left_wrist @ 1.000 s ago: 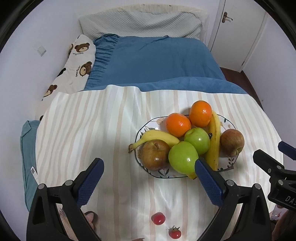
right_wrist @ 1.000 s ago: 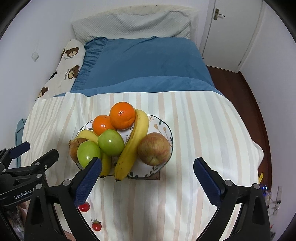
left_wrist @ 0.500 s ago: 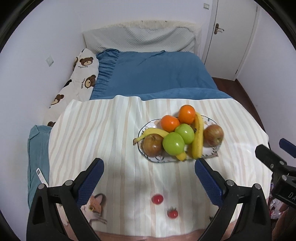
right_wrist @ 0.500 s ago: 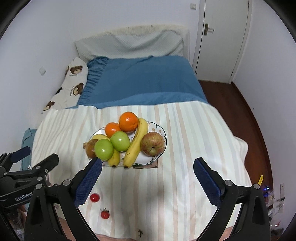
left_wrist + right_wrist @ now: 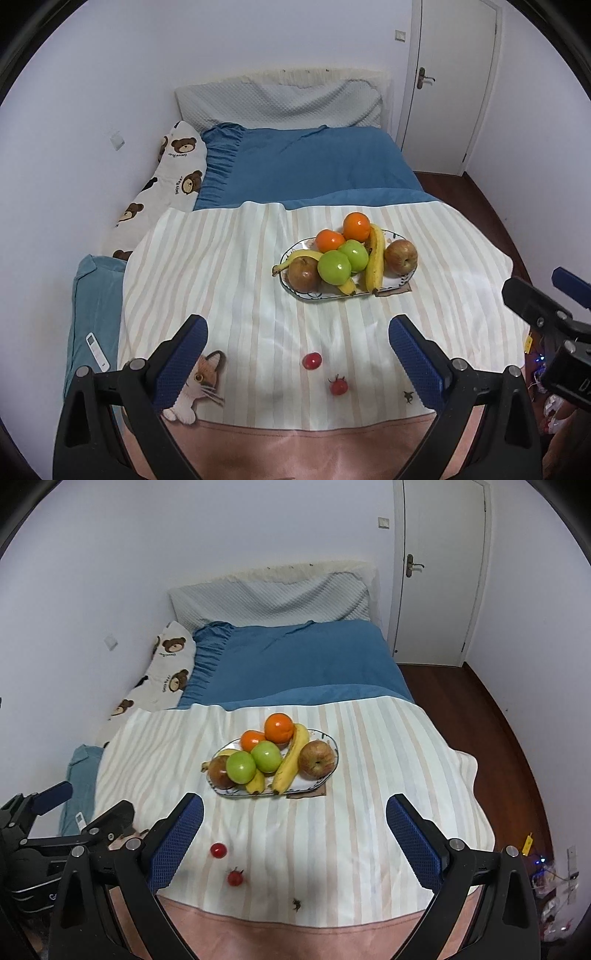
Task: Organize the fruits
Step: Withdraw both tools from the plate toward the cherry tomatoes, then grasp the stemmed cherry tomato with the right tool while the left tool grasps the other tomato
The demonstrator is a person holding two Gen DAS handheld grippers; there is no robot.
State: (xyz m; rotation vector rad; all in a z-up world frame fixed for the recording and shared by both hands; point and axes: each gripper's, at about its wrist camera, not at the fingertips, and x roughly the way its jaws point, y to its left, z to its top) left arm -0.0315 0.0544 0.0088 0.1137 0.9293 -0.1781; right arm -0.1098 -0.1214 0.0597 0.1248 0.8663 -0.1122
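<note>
An oval plate [image 5: 295, 291] [image 5: 328, 777] on the striped cloth holds two oranges [image 5: 356, 227], two green apples [image 5: 334, 267], two bananas [image 5: 375, 258], a red apple [image 5: 400, 255] and a brown pear [image 5: 303, 273]. Two small red tomatoes [image 5: 312, 360] [image 5: 338, 386] lie loose on the cloth near the front; they also show in the right wrist view [image 5: 218, 850] [image 5: 235, 878]. My left gripper [image 5: 295, 343] is open and empty, held well back above the cloth's front edge. My right gripper [image 5: 293, 823] is open and empty beside it.
The striped cloth [image 5: 221, 280] covers the foot of a bed with a blue blanket [image 5: 314, 166], a bear-print pillow [image 5: 166, 184] and a grey headboard cushion. A remote [image 5: 98, 352] lies on a teal cushion at left. A door [image 5: 454, 85] and wooden floor are at right.
Both grippers have pulled back and up from the plate, so the fruit looks smaller and farther. The cloth's front edge and the pink cover below it have come into view. The fruit has not moved.
</note>
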